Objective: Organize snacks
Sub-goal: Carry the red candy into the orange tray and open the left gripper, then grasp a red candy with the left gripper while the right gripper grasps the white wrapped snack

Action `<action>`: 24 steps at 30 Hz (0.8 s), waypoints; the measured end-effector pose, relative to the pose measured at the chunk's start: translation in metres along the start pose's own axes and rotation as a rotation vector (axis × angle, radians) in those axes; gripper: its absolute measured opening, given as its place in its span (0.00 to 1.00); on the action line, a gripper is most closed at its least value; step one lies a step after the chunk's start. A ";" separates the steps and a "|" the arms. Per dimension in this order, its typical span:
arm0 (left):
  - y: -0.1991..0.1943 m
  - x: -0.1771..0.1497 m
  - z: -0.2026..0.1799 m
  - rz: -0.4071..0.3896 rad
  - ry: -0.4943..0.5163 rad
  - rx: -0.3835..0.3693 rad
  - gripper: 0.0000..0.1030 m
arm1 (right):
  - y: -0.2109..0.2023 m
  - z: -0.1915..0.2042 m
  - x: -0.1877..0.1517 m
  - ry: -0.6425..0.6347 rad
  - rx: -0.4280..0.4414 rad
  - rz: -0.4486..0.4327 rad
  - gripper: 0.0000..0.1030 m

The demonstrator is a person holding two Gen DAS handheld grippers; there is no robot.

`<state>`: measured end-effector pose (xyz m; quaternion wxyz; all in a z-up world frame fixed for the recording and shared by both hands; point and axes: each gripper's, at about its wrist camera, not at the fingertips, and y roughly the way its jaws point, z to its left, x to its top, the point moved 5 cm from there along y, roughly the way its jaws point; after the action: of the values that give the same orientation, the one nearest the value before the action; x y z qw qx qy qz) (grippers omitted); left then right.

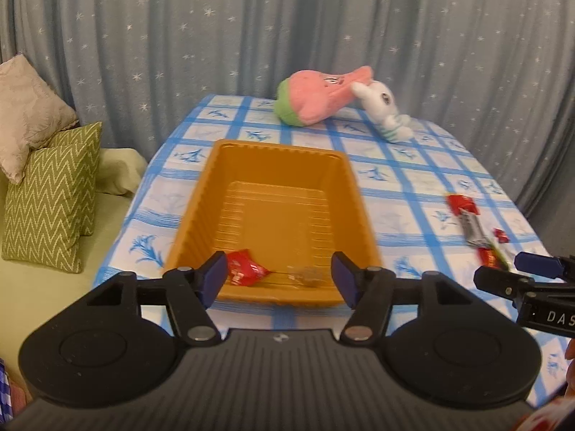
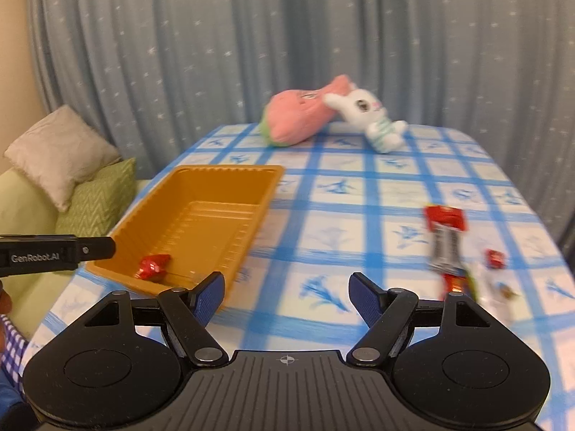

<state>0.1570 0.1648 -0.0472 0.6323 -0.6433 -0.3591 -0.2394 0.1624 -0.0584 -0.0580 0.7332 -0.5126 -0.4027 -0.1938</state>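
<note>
My left gripper (image 1: 280, 274) hangs over the near end of the orange tray (image 1: 201, 197), its blue pads spread apart with nothing between them. The tray sits on the blue-checked tablecloth (image 1: 395, 179) and is the only container here. In it, at the near end, lies a red-wrapped candy (image 1: 244, 271), close to the near-left corner. Just right of that candy, also on the ribbed floor, is a clear wrapper with something brownish inside (image 1: 305, 274); it is faint against the orange, so I can only say it looks like a second sweet. The rest of the tray floor is bare.

My right gripper (image 2: 287, 296) is also released, jaws wide, holding nothing, and it is over the cloth just right of the tray's near corner. From its own view the red candy shows again inside the tray (image 2: 152, 265).

The other snacks lie out on the cloth well right of the tray: a long bar with a red top and grey body (image 1: 465, 217), a small red sweet beside it (image 1: 501, 235), and a red and green packet at the bar's near end (image 1: 490, 256). The right view is blurred there, so I cannot tell these wrappers apart more finely.

At the far edge a pink plush (image 1: 316, 98) leans against a white rabbit toy (image 1: 384, 109).
</note>
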 end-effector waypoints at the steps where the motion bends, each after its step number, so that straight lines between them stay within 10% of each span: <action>1: -0.004 -0.001 -0.006 -0.003 0.001 -0.007 0.62 | -0.007 -0.005 -0.002 0.007 -0.014 -0.004 0.74; 24: -0.019 -0.019 -0.146 0.014 0.082 -0.165 0.75 | -0.107 -0.131 -0.032 0.179 -0.249 -0.060 0.74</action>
<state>0.1521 0.0171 -0.0369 0.5931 -0.6854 -0.3072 -0.2899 0.1198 -0.2244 -0.0394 0.6909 -0.5678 -0.3237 -0.3089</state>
